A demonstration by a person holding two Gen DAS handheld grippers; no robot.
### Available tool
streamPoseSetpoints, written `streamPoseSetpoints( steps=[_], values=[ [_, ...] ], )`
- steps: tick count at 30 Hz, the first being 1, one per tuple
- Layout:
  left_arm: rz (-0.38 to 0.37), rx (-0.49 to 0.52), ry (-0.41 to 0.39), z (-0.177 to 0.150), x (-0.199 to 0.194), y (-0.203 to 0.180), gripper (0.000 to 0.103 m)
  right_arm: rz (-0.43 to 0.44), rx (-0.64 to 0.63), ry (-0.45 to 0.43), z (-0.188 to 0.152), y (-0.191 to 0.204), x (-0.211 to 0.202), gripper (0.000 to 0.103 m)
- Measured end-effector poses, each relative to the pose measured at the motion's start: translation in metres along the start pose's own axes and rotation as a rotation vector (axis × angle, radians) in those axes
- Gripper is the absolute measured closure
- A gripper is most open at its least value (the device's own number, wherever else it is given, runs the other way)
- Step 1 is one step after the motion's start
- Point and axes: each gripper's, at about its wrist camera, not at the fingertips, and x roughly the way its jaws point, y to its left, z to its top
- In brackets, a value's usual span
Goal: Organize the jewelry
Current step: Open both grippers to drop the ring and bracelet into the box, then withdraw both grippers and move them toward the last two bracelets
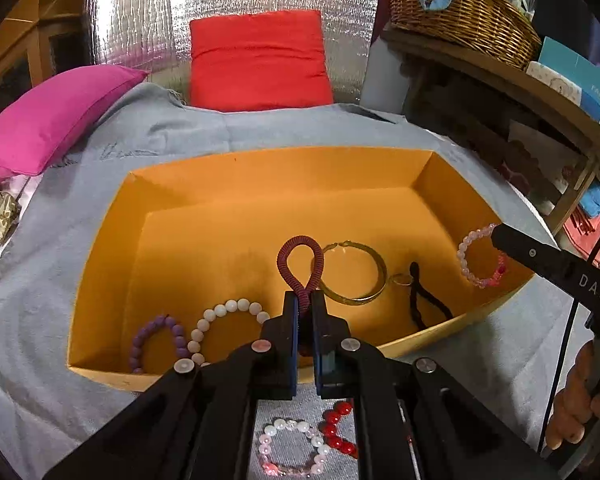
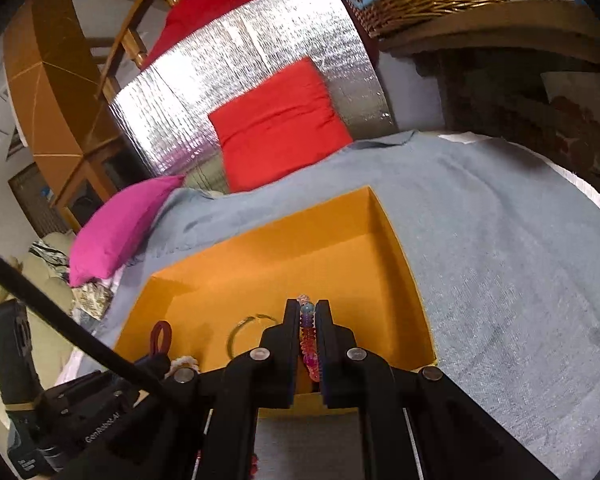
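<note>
The left gripper is pinching a maroon coil over the box's near edge; the right gripper is clamping a pink bracelet over its right edge. Dropped early, either might be landing on the cloth instead.

This is a lived-in home, likely a bedroom or sitting corner. A grey blanket covers a soft surface, with a pink cushion at the far left and a red cushion at the back against silver foil. A wicker basket sits on a cluttered wooden shelf at the far right.
</note>
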Motion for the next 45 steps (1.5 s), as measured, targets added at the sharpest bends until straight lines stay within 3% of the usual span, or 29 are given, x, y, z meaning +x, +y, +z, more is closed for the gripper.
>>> streamPoseSetpoints(
  steps=[4,6,8,11,13,17,27,38,45],
  values=[
    [-0.036,-0.003,0.001,0.0,0.003,0.005,0.095,-0.015,0.011,0.019,-0.001,-0.004,0.007,0.093],
    [-0.042,-0.008,-0.002,0.0,0.002,0.006,0.089,-0.024,0.021,0.027,-0.001,-0.006,0.007,0.093],
    [-0.045,-0.011,-0.011,-0.001,-0.002,0.007,0.064,-0.026,0.028,0.028,-0.002,-0.007,0.006,0.093],
    [-0.024,0.006,-0.039,-0.003,-0.012,0.005,0.049,-0.029,0.034,0.032,-0.001,-0.007,0.002,0.093],
    [-0.001,0.017,-0.05,-0.006,-0.021,0.003,0.041,-0.043,0.04,0.028,0.0,-0.007,-0.002,0.084],
    [0.047,0.033,-0.068,-0.013,-0.034,0.001,0.031,-0.066,0.064,-0.008,0.003,-0.01,-0.017,0.041],
    [0.154,-0.037,-0.081,-0.052,-0.068,0.019,0.024,-0.093,0.004,-0.097,-0.005,-0.006,-0.076,0.026],
    [0.172,-0.078,-0.008,-0.136,-0.099,0.029,0.024,-0.102,0.044,-0.035,-0.05,-0.014,-0.12,0.021],
    [0.186,0.007,-0.071,-0.149,-0.116,0.015,0.024,-0.062,0.064,-0.015,-0.081,-0.015,-0.142,0.021]
  ],
)
